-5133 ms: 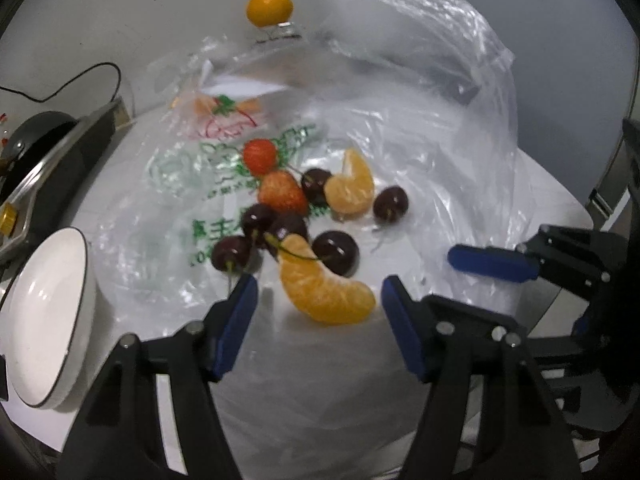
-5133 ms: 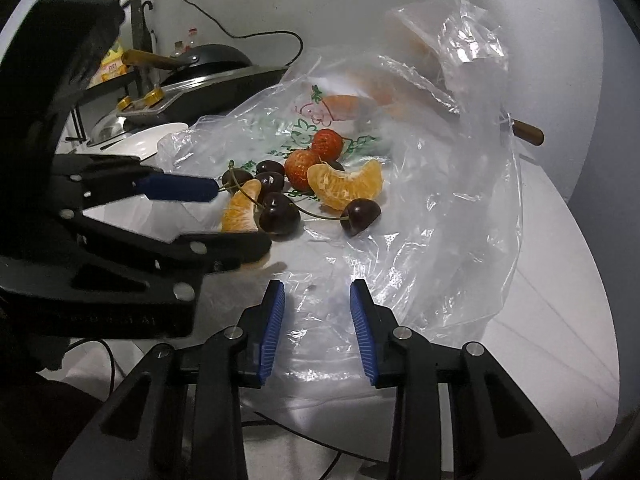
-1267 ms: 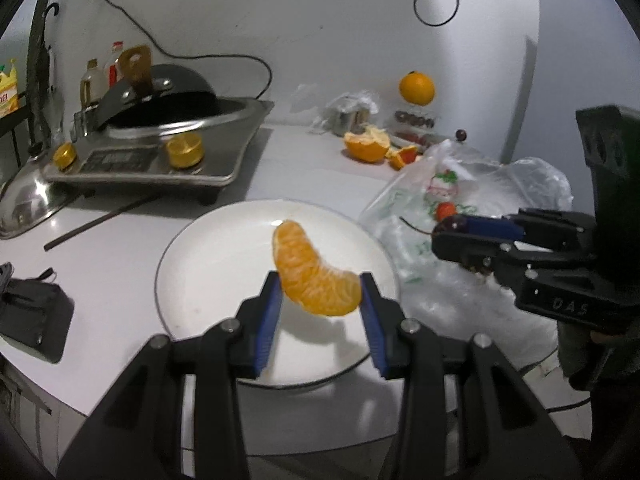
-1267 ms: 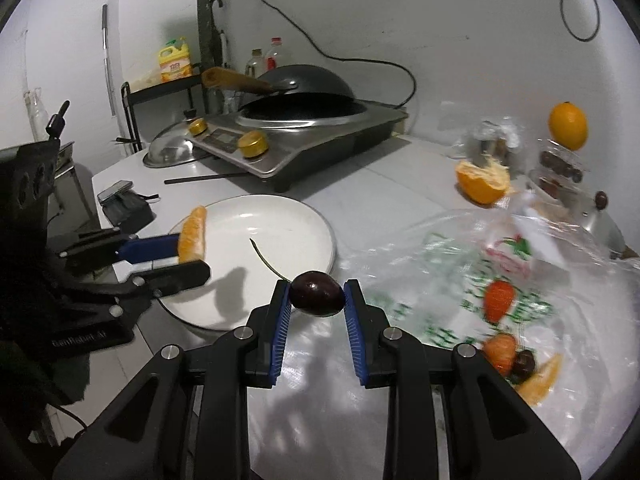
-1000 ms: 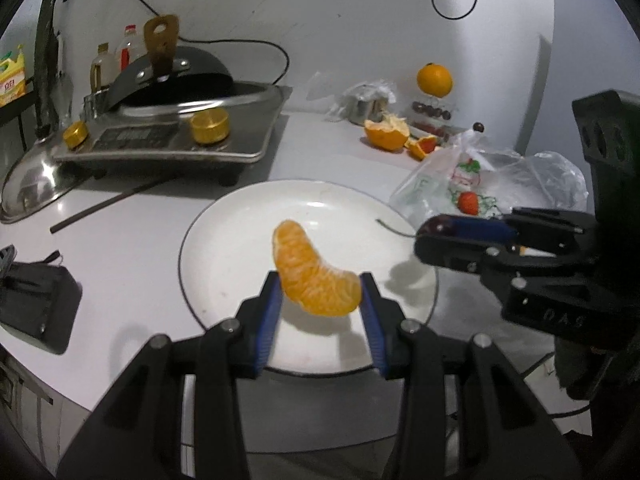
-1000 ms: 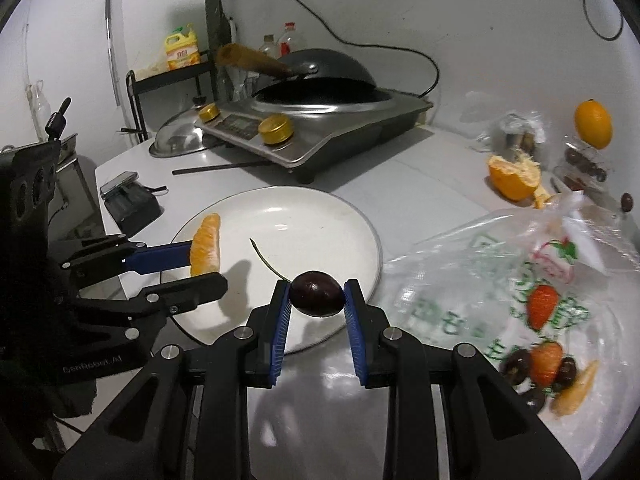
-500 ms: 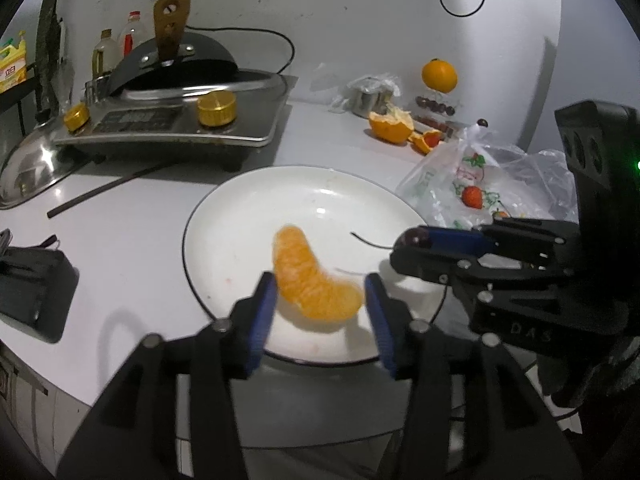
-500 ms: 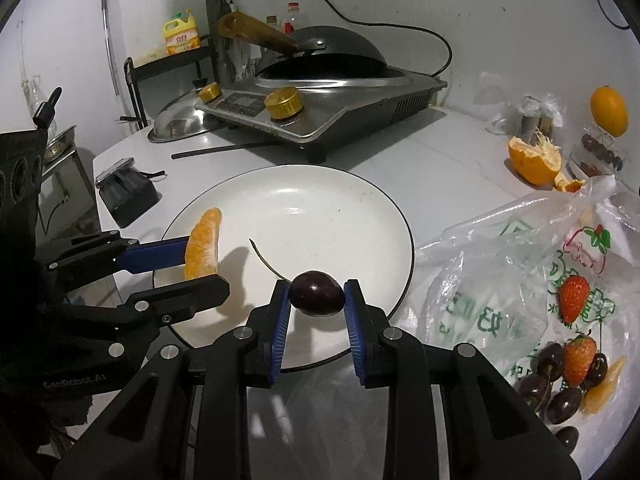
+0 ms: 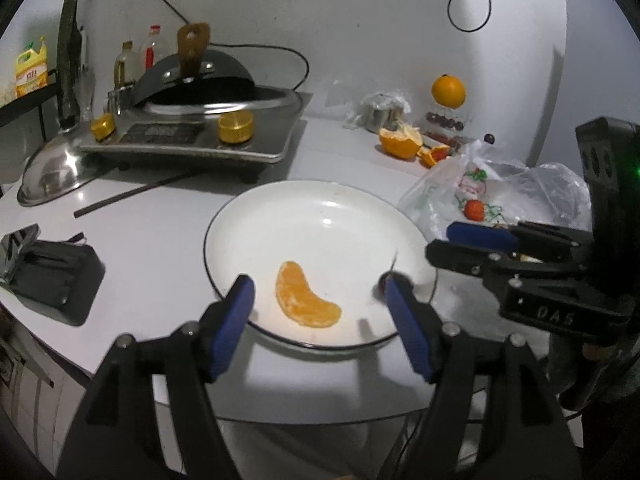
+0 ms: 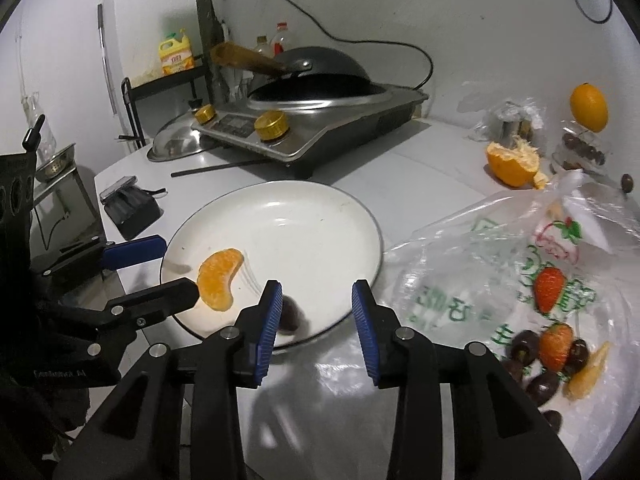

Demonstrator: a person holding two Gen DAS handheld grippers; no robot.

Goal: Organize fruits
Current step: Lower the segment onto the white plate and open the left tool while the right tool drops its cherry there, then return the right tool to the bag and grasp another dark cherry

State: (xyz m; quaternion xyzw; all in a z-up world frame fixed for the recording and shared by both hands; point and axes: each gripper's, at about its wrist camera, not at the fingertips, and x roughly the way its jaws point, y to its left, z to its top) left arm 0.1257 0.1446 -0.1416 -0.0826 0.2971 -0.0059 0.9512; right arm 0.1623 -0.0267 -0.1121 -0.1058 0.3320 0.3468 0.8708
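While the left wrist view looks down at the white counter [image 9: 160, 240], a silver cooker [image 9: 192, 136] with a black pan stands at the back, a black box [image 9: 52, 272] lies at the left, and a clear bag [image 9: 500, 192] of fruit sits at the right. The left claw [image 9: 320, 304] has just been opening. Its jaws are wide apart and hold nothing. The orange slice [image 9: 306, 296] lies flat on the white plate [image 9: 320, 216], between the jaws but touching neither. The right claw [image 9: 452, 240] reaches in from the right, over the plate's edge.

In the right wrist view, the same cooker stands behind the plate [image 10: 288, 216], and the bag [image 10: 500, 280] with strawberries and dark cherries lies at the right. The right claw [image 10: 316, 320] has just been opening too and grips nothing. The blurred cherry [image 10: 290, 314] is on the plate's near edge, just beside the left jaw. The slice [image 10: 220, 280] lies close to the left claw [image 10: 160, 272].
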